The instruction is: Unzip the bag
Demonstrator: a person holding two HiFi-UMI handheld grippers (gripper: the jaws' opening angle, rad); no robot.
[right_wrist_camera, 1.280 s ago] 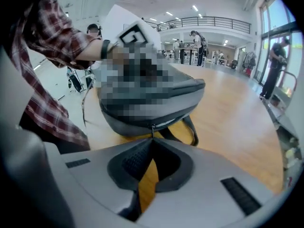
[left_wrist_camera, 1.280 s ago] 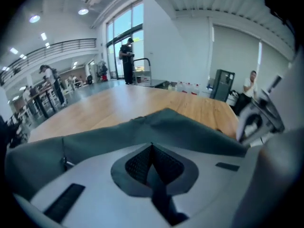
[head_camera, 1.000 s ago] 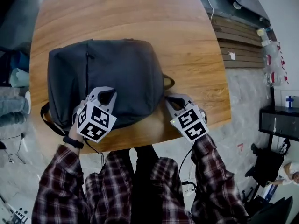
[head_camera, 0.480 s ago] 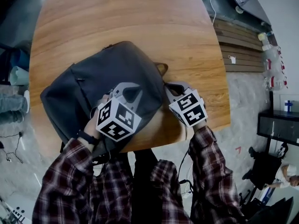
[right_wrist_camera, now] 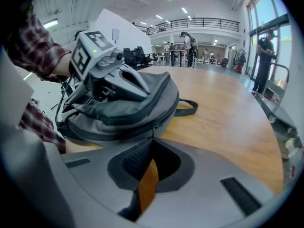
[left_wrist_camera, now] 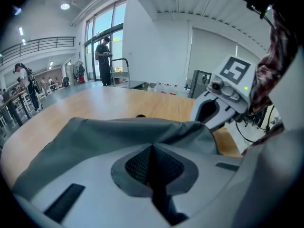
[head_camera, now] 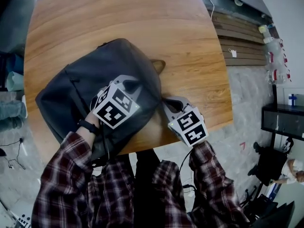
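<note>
The dark grey bag (head_camera: 90, 82) lay flat on the wooden surface (head_camera: 142, 23), in its near left part. It was turned at a slant, and one end reached close to the near edge. Its carry loop (head_camera: 158, 66) pointed toward the middle of the surface. A closed zipper line ran along the side of the bag that faced the right edge, and a small metal zipper pull (right_wrist_camera: 153, 126) hung from it.

The right tool (head_camera: 166, 101) stood at that side, touching the bag just above the near edge. Its jaws were clenched at the tips, and they seemed to pinch the zipper pull, though the piece was too small in the right gripper view to be sure. Lower between the jaws a narrow gap showed the wood.

The left tool (head_camera: 130, 83) rested on top of the bag, near the bag's middle. Its jaws were pressed together, with a ridge of grey bag fabric just beyond their tips.

Plaid sleeves (head_camera: 61, 175) reached to both tools from the near edge.
</note>
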